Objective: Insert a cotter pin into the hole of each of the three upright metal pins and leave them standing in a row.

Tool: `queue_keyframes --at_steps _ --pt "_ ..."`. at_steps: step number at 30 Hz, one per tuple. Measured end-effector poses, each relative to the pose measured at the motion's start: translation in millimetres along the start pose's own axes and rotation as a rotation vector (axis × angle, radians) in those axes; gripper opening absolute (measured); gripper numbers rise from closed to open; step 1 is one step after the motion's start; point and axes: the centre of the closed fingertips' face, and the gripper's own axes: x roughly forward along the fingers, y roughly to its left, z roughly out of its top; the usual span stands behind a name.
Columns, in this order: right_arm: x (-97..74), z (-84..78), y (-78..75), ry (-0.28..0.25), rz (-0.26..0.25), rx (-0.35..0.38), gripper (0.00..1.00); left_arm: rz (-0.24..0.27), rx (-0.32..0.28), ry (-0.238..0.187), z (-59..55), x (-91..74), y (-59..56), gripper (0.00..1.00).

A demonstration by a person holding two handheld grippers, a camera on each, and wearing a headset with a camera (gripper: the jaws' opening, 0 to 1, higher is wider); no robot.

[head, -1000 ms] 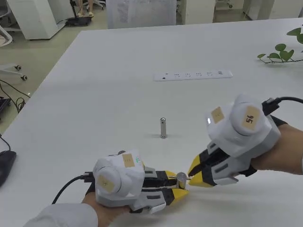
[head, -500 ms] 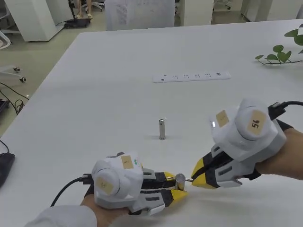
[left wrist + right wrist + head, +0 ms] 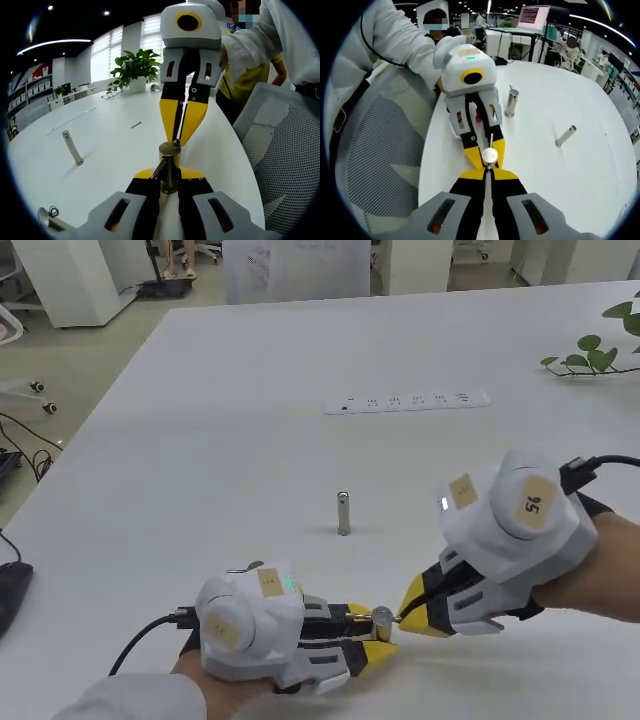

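Low in the head view, the left gripper had its jaws clamped on an upright metal pin. The right gripper pinched a thin cotter pin, whose tip met that pin's head. A second metal pin stood apart at frame centre.

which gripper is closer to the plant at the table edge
Right. The right hand-held gripper is on the same side of the table as the plant; the left hand-held gripper is farther away, toward the table's left.
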Motion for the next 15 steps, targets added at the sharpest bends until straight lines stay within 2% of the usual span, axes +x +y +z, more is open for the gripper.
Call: queue_keyframes --at_steps 15 --pt "1.0 4.8 1.3 -0.012 0.013 0.008 0.08 -0.001 0.012 -0.002 0.0 0.4 -0.9 0.11"
